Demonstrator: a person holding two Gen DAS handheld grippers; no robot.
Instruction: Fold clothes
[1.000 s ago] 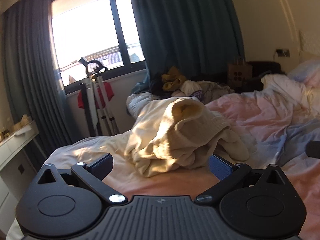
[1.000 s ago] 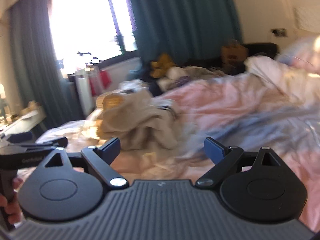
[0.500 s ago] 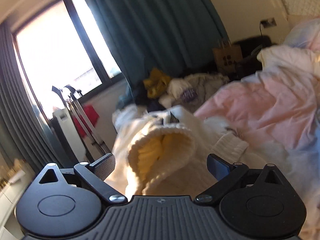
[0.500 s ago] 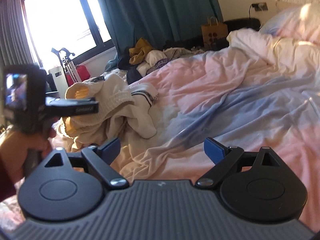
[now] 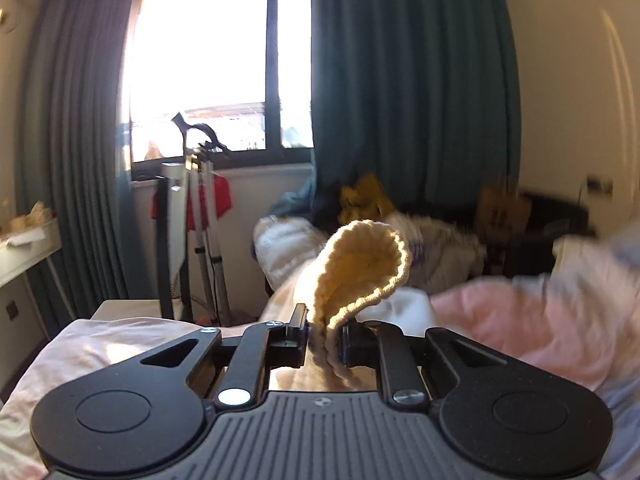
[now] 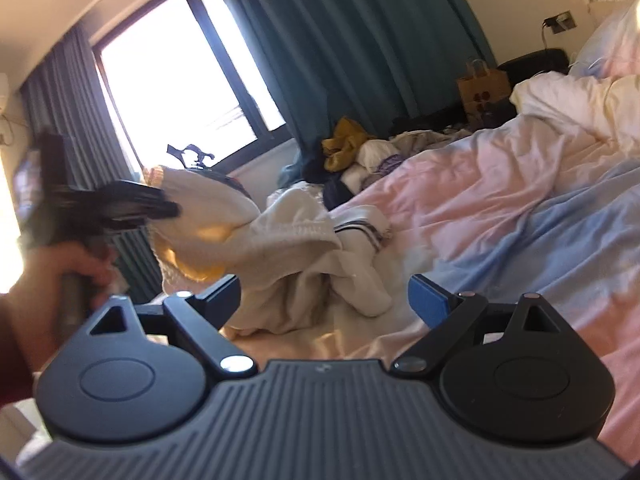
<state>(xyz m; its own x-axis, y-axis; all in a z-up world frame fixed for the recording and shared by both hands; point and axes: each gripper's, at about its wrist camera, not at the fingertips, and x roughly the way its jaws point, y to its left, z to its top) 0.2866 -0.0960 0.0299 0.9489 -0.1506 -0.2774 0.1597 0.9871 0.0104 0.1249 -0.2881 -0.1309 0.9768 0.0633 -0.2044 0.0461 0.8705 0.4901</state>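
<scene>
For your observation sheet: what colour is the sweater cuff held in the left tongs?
Cream, a warmer yellow inside the sweater cuff; clearest in the left wrist view.

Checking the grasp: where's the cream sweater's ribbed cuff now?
Left wrist view, centre: the ribbed cuff is pinched in the left hand-held gripper, lifted above the pink bedding.

Cream knit sweater point(image 6: 280, 240), yellow lining showing, ribbed cuff point(image 5: 360, 264) lifted, rest crumpled on bed
</scene>
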